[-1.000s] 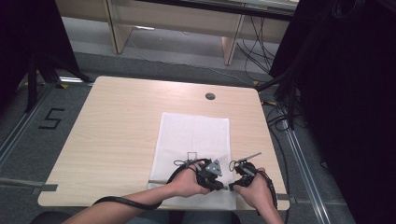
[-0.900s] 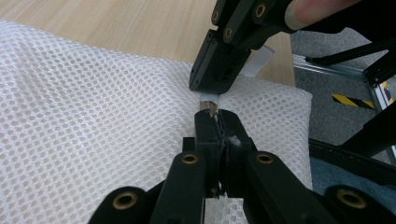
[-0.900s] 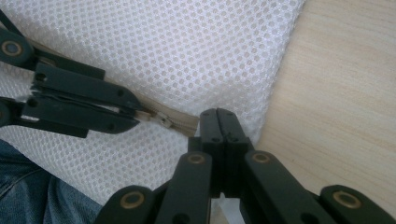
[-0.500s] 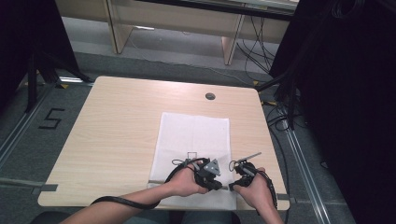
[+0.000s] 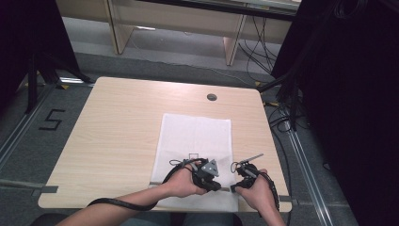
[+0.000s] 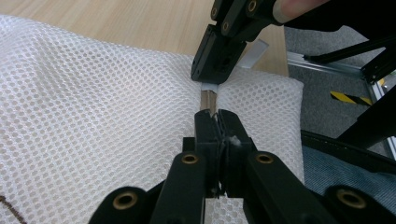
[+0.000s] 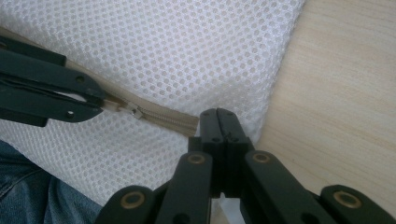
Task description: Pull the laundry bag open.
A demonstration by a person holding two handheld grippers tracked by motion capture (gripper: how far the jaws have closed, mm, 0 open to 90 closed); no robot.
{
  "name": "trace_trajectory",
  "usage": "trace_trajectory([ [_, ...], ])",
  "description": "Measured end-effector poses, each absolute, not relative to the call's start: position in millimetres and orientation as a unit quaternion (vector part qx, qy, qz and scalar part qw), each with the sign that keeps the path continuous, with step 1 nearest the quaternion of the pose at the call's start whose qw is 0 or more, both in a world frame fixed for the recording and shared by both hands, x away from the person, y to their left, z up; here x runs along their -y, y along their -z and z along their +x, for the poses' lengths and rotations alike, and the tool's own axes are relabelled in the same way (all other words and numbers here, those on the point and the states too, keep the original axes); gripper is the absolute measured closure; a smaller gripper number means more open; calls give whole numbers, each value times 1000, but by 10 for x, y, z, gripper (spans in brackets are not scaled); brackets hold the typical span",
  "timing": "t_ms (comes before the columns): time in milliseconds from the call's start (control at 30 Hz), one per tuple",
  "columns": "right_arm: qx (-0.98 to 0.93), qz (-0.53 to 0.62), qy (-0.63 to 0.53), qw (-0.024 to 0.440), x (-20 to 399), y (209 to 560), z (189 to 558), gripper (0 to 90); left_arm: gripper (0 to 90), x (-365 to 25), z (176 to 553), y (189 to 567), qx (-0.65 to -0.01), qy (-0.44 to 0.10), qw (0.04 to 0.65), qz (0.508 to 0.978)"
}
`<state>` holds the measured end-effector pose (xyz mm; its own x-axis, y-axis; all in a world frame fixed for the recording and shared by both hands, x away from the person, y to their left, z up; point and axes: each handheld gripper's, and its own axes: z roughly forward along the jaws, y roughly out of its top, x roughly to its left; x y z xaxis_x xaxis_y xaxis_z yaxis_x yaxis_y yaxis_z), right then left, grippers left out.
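Observation:
A white mesh bag (image 5: 197, 136) lies flat on the wooden table (image 5: 117, 122), its tan zipper (image 7: 168, 120) running along the near edge. My left gripper (image 5: 218, 186) is shut on the zipper pull (image 7: 132, 110) near the bag's near right corner. A short way to the right, my right gripper (image 5: 233, 188) is shut on the end of the zipper tape at the bag's edge. In the left gripper view my jaws (image 6: 217, 119) pinch the zipper line, and the right gripper (image 6: 212, 77) faces them a short gap away. The mesh (image 6: 93, 107) bulges on both sides.
A round cable hole (image 5: 211, 97) sits at the table's far side. A tape strip (image 5: 47, 189) runs along the front edge. The floor left of the table carries a "5" mark (image 5: 51, 120). Cables (image 5: 282, 117) and dark stands crowd the right side.

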<state>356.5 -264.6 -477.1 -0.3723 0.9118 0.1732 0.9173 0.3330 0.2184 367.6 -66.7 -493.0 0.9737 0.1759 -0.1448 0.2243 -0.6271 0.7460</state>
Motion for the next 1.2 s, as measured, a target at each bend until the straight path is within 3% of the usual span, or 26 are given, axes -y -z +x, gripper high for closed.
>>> trace_trajectory([
  [1200, 820, -555, 142, 10, 2654, 4775, 3569, 900, 873, 487, 3646, 4856, -118, 28, 420, 899],
])
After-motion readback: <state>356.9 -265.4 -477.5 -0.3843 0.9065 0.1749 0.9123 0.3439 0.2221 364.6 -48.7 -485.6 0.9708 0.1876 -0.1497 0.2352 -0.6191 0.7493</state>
